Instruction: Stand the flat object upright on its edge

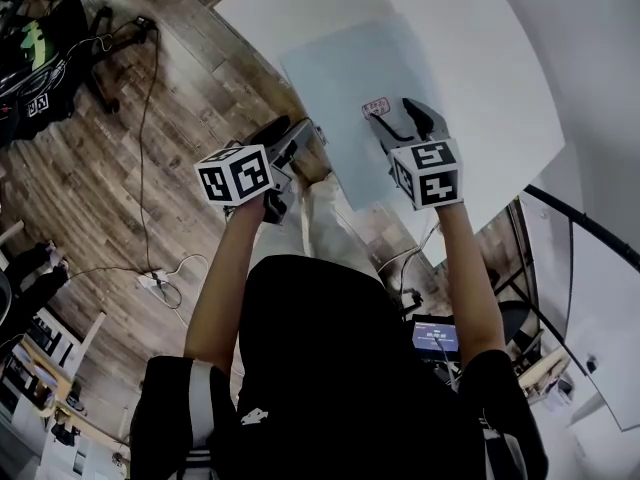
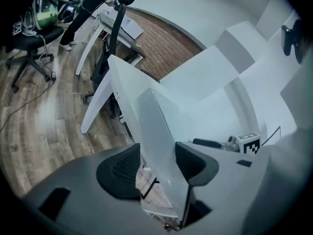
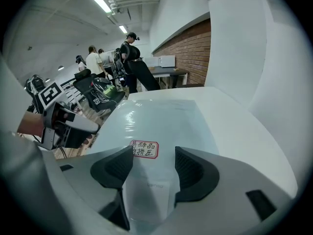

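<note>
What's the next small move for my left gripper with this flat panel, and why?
Probably close the left gripper on the panel. Its edge already sits between the open fingers, not gripped, and the panel lies flat on the table, not yet raised.

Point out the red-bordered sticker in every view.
Head view: the sticker is right of centre, at the tip of the right gripper.
Left gripper view: not in it.
Right gripper view: the sticker is near the centre, slightly low.
Shared landmark: the pale flat panel it sits on, seen edge-on from the left gripper view.
</note>
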A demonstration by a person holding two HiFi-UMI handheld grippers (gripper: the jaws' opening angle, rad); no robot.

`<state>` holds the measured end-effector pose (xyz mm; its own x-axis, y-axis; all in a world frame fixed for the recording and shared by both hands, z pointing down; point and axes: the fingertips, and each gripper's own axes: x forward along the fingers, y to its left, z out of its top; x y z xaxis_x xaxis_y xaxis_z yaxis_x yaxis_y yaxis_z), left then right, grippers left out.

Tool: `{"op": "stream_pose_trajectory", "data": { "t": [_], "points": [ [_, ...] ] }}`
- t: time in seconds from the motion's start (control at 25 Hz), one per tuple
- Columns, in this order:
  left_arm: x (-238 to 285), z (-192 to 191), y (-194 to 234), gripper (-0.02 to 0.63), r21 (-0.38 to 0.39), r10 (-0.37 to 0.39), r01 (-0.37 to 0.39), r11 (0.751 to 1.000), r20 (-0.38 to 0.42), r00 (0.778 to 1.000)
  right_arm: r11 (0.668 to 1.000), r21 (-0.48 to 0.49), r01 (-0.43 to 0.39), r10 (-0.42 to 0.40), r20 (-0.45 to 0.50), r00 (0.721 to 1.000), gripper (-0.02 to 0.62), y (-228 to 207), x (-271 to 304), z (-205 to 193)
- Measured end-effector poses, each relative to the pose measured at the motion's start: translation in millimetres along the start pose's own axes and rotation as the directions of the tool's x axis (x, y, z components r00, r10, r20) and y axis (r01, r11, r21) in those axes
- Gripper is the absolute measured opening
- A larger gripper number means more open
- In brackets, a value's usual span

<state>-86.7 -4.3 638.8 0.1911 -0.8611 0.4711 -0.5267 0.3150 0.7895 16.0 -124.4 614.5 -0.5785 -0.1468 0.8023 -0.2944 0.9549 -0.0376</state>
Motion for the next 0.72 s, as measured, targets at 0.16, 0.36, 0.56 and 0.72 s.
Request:
{"op": "stream_pose_trajectory", "data": {
  "t": [0.16,0.36,0.56,0.72],
  "points": [
    [-3.1,-2.1,2.2,0.232,-0.081,-0.043,0.045,0.996,0.020,0.999,1.000,-0.012,-0.008,0.008,0.005,1.000,0.278,5.1,-1.3,-1.0],
    [-6.4,-0.5,1.3,0.267,-0.170,-0.136,0.143,0.975,0.052,0.989,1.000,-0.021,-0.014,0.015,0.014,1.000,0.278,13.3,-0.5,0.7],
    [0.3,2.7,7.3,0.305,-0.205,-0.173,0.184,0.961,0.069,0.983,0.999,-0.032,-0.027,0.028,0.018,0.999,0.276,20.8,1.1,1.3],
    [5.4,4.7,11.1,0.307,-0.250,-0.244,0.258,0.933,0.085,0.966,0.998,-0.046,-0.045,0.046,0.023,0.999,0.276,27.6,0.9,1.0]
  ]
}}
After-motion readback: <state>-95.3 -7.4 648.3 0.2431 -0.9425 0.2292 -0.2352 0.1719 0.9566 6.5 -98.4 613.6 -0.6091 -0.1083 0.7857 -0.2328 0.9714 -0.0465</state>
